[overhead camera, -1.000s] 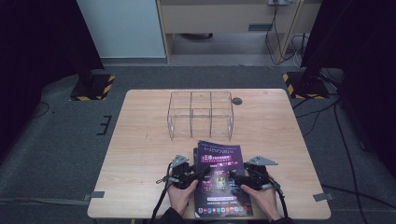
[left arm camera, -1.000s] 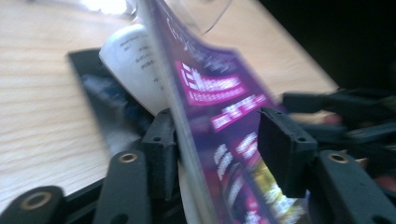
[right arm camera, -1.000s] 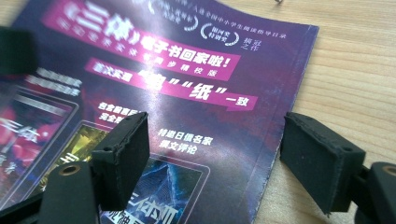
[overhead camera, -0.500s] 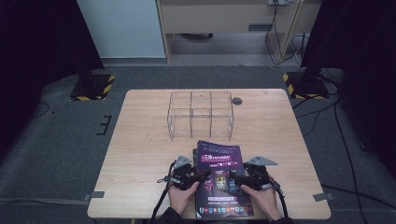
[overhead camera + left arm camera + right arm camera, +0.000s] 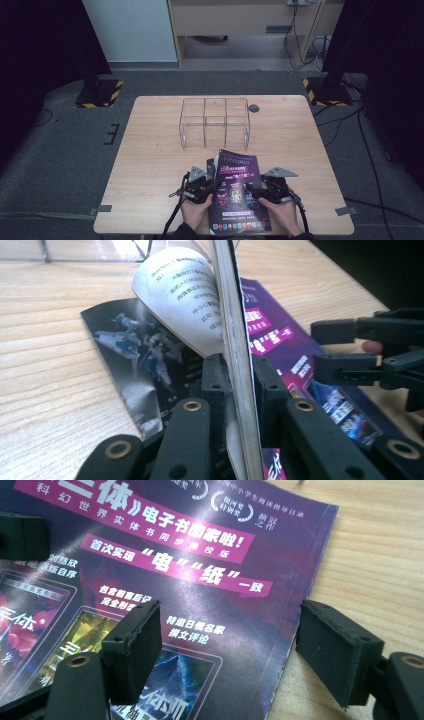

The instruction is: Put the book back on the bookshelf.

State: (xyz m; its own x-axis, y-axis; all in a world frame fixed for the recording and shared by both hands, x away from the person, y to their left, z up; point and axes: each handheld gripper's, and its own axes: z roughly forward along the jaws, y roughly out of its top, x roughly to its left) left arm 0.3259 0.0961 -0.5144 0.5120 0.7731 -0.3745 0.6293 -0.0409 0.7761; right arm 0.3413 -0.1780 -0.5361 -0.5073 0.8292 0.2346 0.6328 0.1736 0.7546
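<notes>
A glossy magazine (image 5: 239,195) lies at the near edge of the pale wood-grain worktop (image 5: 150,165), between the person's two hands. Its cover is deep purple with magenta banners and white Chinese print — in the right gripper view one line reads "电子书回家啦!" and another sets "电" and "纸" in quotation marks above small framed pictures.

The left tongs (image 5: 235,385) are matt black plastic with brass-ringed pivots, and they pinch a thick sheaf of the magazine's pages (image 5: 235,340) upright on edge. To the left of that sheaf a cream page of black Chinese text curls over, and beneath it lies a dark page with a bluish robot-like picture.

The right tongs (image 5: 227,645) stand spread, their flat, rough-faced black pads straddling the magazine's right edge — one above the cover, the other above bare wood. Whether they touch the paper cannot be told.

Farther back, at mid-worktop, stands a clear, boxy organiser (image 5: 214,122) with three compartments in a row. A small dark round disc (image 5: 254,108) sits just to its right.
</notes>
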